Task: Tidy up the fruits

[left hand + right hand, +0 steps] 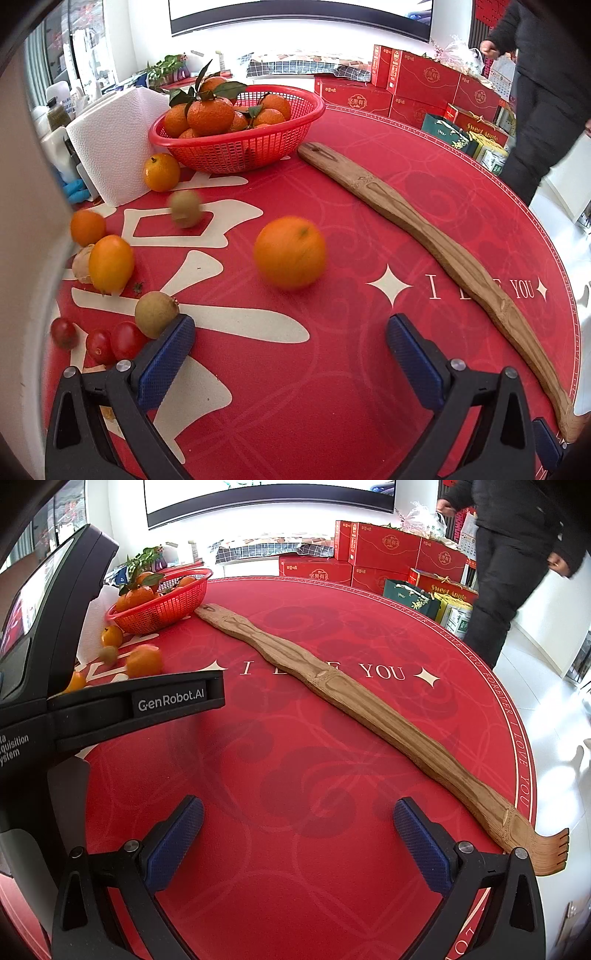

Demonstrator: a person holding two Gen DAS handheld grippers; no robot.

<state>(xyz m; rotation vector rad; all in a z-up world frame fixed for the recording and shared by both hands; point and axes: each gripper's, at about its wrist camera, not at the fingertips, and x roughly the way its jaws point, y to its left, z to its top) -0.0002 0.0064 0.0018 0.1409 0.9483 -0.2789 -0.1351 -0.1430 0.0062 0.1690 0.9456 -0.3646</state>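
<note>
Both the left gripper point(290, 328) and right gripper point(298, 812) are hanging spread and empty, the blurred orange point(290, 252) lying just ahead of the left one, cherry tomatoes point(99, 341) showing only in its view.

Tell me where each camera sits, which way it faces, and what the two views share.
Left wrist: on the left gripper, facing the loose orange and red basket; its open blue fingers show.
Right wrist: on the right gripper, facing the wooden backscratcher; its open fingers and the left gripper's body show.
Shared: basket, backscratcher, red tablecloth, orange.
</note>
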